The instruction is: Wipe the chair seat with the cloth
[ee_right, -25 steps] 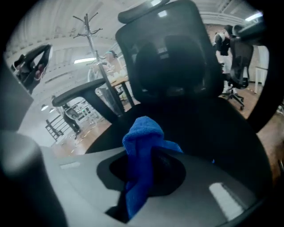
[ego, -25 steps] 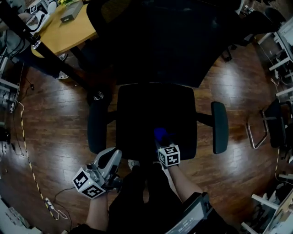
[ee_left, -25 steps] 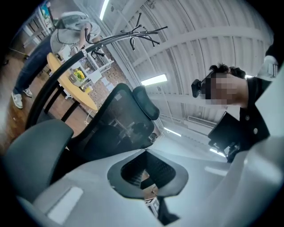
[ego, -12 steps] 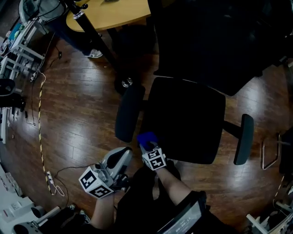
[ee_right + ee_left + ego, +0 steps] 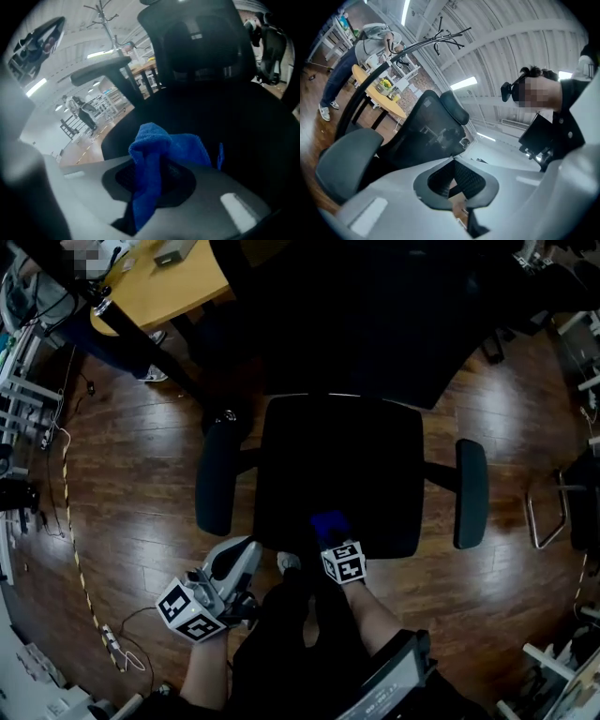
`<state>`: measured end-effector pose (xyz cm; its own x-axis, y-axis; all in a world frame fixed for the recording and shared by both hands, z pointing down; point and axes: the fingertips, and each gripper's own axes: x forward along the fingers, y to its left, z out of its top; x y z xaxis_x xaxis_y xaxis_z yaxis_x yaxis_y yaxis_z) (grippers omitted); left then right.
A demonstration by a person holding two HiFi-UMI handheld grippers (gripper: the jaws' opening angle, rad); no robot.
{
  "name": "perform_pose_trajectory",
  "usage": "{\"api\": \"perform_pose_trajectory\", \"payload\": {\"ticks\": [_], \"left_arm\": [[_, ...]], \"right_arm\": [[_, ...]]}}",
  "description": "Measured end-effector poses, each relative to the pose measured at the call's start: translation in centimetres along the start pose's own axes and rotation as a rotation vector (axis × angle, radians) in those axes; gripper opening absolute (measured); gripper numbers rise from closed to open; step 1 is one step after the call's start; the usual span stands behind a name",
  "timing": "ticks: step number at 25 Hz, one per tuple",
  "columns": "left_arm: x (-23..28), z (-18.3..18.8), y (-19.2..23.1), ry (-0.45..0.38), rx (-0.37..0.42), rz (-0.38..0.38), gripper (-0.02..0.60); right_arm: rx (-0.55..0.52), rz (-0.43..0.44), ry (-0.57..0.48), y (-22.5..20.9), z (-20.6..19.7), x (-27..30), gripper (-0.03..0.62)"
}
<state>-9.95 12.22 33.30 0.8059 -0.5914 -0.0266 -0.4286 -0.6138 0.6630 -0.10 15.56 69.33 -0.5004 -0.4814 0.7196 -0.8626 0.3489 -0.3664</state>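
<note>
Standing on the brown wood floor point(image 5: 122, 521), the black chair point(image 5: 356, 324) has 2 armrests and a dark seat point(image 5: 337, 456). The left gripper point(image 5: 232, 563) hangs off the seat's near left corner, jaws closed tip to tip on nothing. The right gripper point(image 5: 330, 535) clamps the blue cloth point(image 5: 329, 521), which lies at the middle of the seat's near edge.

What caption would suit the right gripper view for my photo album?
Right gripper shut on a blue cloth, facing the black chair seat and its backrest.
</note>
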Motion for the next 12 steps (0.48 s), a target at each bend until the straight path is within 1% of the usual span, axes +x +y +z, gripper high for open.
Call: {"api": "perform_pose_trajectory", "payload": {"ticks": [4, 7, 9, 12], "left_arm": [[3.1, -1.3, -1.9, 0.049, 0.002, -0.076, -0.006], [5.3, -2.2, -3.1, 0.087, -0.003, -0.134, -0.006], [6.9, -2.7, -3.7, 0.109, -0.004, -0.162, -0.006], [9.2, -3.4, -4.3, 0.129, 0.001, -0.176, -0.006]], "right_arm": [[0.122, -0.166, -0.040, -8.3, -1.5, -6.5, 0.058], [0.204, -0.272, -0.081, -13.3, -2.7, -11.3, 0.058], [0.242, -0.304, -0.109, -15.3, -3.2, -13.0, 0.058], [0.265, -0.306, -0.133, -16.8, -3.1, -13.6, 0.058]]}}
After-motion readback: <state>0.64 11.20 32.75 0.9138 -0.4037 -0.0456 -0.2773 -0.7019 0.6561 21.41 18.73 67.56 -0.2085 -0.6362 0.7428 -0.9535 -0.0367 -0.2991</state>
